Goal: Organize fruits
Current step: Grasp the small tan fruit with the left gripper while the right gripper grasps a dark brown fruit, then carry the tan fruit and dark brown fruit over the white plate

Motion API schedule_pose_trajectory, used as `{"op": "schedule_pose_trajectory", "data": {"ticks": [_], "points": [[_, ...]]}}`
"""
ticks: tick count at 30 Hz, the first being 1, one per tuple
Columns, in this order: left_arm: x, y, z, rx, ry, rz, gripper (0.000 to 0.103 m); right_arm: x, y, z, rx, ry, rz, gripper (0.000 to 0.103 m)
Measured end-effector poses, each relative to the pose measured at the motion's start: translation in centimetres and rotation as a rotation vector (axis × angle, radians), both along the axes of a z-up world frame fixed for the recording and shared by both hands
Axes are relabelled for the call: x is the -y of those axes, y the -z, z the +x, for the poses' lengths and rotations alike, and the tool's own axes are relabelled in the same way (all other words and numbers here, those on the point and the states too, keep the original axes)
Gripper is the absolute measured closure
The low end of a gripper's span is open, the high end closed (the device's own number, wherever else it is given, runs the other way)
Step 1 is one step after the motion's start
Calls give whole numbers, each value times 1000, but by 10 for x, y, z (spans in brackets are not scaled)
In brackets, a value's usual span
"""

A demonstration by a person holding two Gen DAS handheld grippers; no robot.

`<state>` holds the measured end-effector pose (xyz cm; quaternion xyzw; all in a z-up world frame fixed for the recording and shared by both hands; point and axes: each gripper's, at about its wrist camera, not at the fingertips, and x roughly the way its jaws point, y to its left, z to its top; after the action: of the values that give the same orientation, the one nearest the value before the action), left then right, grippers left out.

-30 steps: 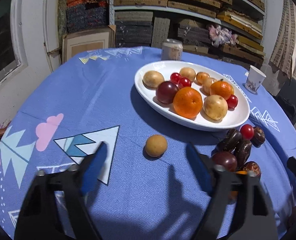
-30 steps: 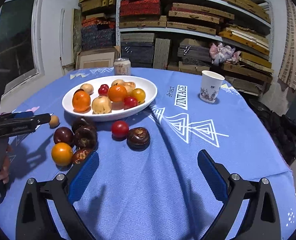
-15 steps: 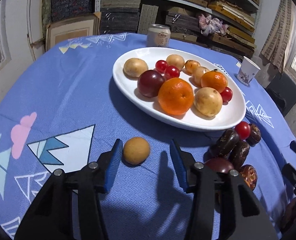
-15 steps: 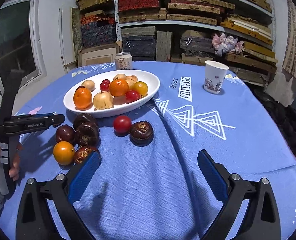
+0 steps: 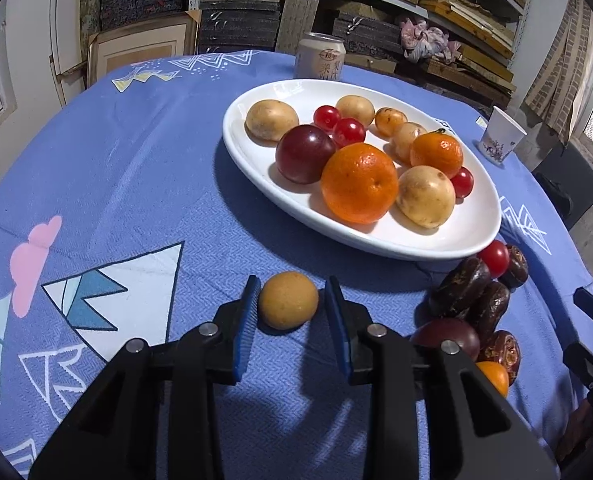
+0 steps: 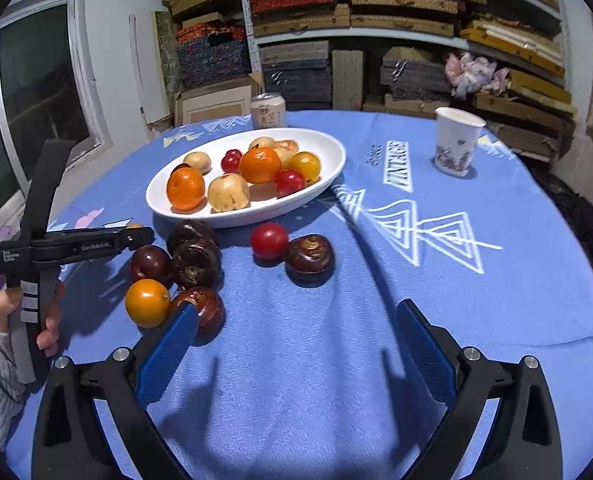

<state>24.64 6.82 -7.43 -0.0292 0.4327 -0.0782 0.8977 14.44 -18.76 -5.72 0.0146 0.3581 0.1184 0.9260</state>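
A small tan round fruit (image 5: 288,300) lies on the blue tablecloth in front of a white oval plate (image 5: 256,156) holding oranges, a plum, tan fruits and cherry tomatoes. My left gripper (image 5: 292,308) straddles the tan fruit, its blue pads close on each side, with a small gap on the right. In the right wrist view my right gripper (image 6: 296,344) is wide open and empty above bare cloth. Loose dark fruits (image 6: 194,260), an orange fruit (image 6: 147,303) and a red tomato (image 6: 269,241) lie by the plate (image 6: 328,160).
A drink can (image 5: 321,58) stands behind the plate. A paper cup (image 6: 456,146) stands at the far right. Shelves with stacked boxes fill the background. The left gripper body (image 6: 76,246) and a hand show at the left of the right wrist view.
My left gripper has moved forward and narrowed, so its pads now flank the tan fruit. My right gripper has stayed open and shifted slightly closer to the fruits.
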Motion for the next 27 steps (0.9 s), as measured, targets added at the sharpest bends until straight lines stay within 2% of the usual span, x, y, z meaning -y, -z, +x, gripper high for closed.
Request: {"op": "schedule_pose_trajectory", "data": {"ticks": [7, 10, 11, 16, 20, 23, 27], "points": [[-1, -1, -3, 7, 1, -8, 71, -4, 4, 46, -57, -9, -13, 3], [-1, -1, -3, 5, 1, -11, 71, -7, 17, 66, -114, -23, -28, 14], [-1, -1, -3, 5, 2, -10, 71, -8, 19, 70, -136, -34, -12, 22], [0, -1, -3, 4, 2, -6, 71, -10, 25, 82, -164, -45, -8, 38], [0, -1, -3, 3, 2, -6, 71, -11, 26, 86, -160, -39, -23, 59], [0, -1, -3, 4, 2, -7, 71, -3, 25, 85, -160, -36, 11, 61], [0, -1, -4, 9, 5, -8, 71, -3, 22, 75, -140, -42, 0, 61]]}}
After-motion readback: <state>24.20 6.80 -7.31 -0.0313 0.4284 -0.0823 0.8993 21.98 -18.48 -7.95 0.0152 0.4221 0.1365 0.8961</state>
